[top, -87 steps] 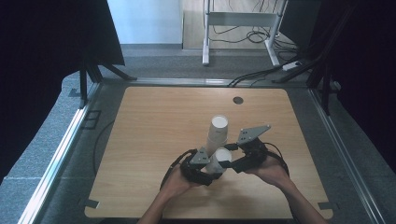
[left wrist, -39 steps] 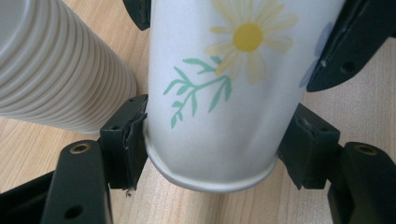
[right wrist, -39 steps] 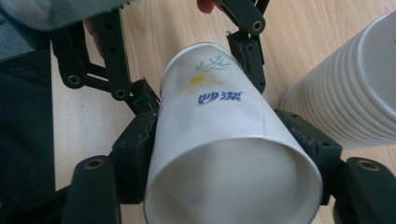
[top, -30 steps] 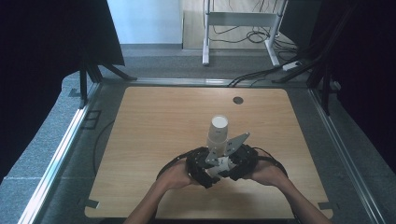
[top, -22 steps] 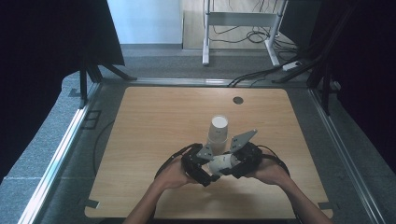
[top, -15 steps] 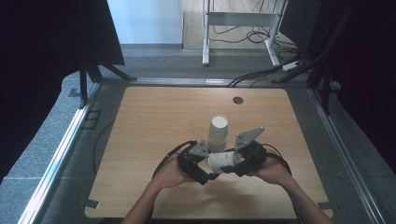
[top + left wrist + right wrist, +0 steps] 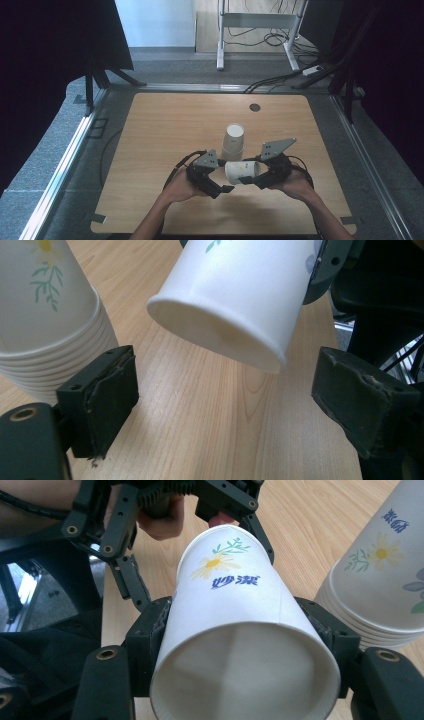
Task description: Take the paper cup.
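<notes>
**A:** Entry, current state. What is my right gripper (image 7: 248, 180) doing?

**B:** It's clamped on a single paper cup (image 7: 242, 171), pads pressing the cup wall from both sides. In the right gripper view the cup (image 7: 240, 645) lies on its side between my jaws, open mouth toward the camera, closed base pointing away toward my other hand.

**A:** And my left gripper (image 7: 223, 190)?

**B:** Jaws spread apart, nothing pinched. They have just been moving, wider and then a little narrower, with no thing between them. In the left gripper view the two pads (image 7: 107, 400) stand wide on either side, with bare tabletop behind them; the cup (image 7: 235, 295) hangs above and beyond them, its base end toward me, not touched by either pad.

**A:** Position on the table (image 7: 150, 130)?

**B:** Held cup is off the wood, near the table's front edge, between my two hands. Just behind it stands the stack of cups (image 7: 233, 140), upside down, bases up, resting on the table. Held cup and stack are near each other; from the high view I cannot tell whether they touch.

**A:** Markings?

**B:** Daisy print and blue lettering on the held cup; same flower on the stack (image 7: 380, 580).
</notes>
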Demonstrator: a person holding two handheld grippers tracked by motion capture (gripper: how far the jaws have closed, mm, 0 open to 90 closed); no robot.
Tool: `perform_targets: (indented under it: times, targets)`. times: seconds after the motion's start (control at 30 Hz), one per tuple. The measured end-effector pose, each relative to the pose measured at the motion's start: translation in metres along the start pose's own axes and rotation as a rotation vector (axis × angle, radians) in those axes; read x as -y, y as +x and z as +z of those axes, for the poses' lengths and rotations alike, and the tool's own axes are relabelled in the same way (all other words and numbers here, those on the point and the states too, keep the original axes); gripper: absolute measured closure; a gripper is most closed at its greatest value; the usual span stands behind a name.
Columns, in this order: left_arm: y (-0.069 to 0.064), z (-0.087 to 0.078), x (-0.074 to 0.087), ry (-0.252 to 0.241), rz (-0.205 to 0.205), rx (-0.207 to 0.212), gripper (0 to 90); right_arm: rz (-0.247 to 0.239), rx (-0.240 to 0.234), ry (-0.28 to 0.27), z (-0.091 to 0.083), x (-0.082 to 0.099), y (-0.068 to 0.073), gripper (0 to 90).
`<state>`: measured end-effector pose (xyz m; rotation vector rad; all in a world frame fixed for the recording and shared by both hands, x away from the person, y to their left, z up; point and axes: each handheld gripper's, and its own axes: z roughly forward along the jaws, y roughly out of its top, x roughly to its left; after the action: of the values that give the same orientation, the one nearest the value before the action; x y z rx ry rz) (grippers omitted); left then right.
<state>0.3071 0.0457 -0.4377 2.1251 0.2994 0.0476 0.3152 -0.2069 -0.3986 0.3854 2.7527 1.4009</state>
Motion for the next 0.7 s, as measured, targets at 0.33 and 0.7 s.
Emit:
perform_targets:
  times: [0.33, 0.7]
  targets:
    - [-0.0011, 0.0049, 0.0041, -0.044, 0.023, 0.036, 15.6, -0.011, -0.047, -0.041, 0.0018, 0.0083, 0.0026, 36.7]
    - [-0.0012, 0.0039, 0.0059, -0.092, 0.04, 0.086, 28.3, -0.019, -0.089, -0.057, 0.004, 0.0103, 0.0027, 36.6]
